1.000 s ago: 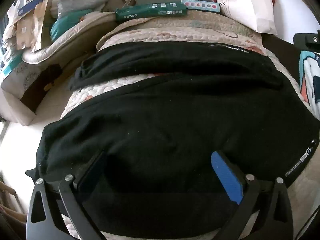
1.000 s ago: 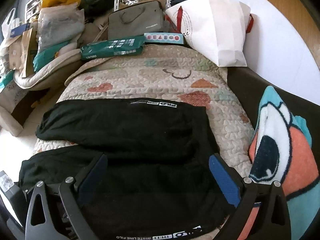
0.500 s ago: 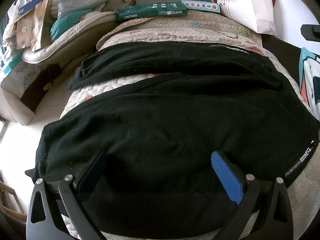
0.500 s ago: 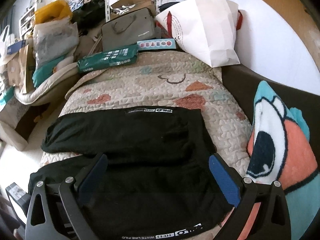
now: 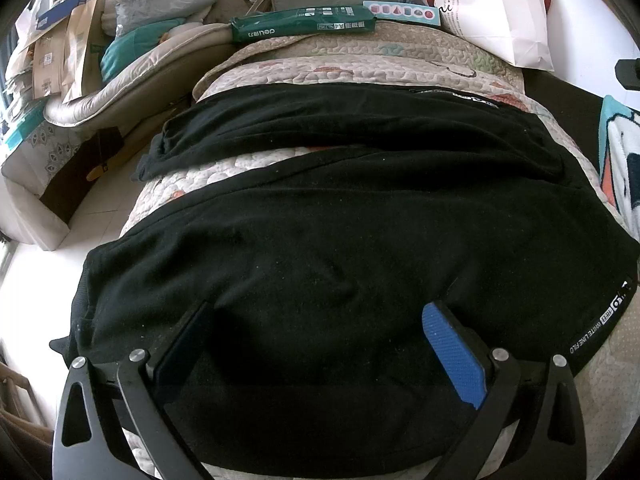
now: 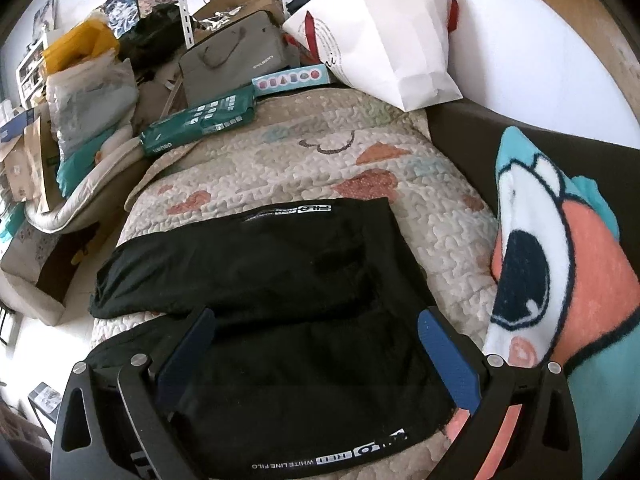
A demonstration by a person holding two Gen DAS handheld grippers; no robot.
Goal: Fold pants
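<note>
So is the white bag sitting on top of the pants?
No, the white bag stands at the far end of the bed by the wall, with bare quilt between it and the pants.

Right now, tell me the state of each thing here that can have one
Black pants: spread flat on the quilt, legs apart, not yet folded.
Left gripper: open, over the near leg, holding nothing.
Right gripper: open, holding nothing.
White paper bag: lying on its side.

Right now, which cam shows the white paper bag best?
Right wrist. The white paper bag shows whole there, standing at the far end of the quilt against the wall, its red handle and print visible. In the left wrist view the bag is cut off by the top edge.
</note>
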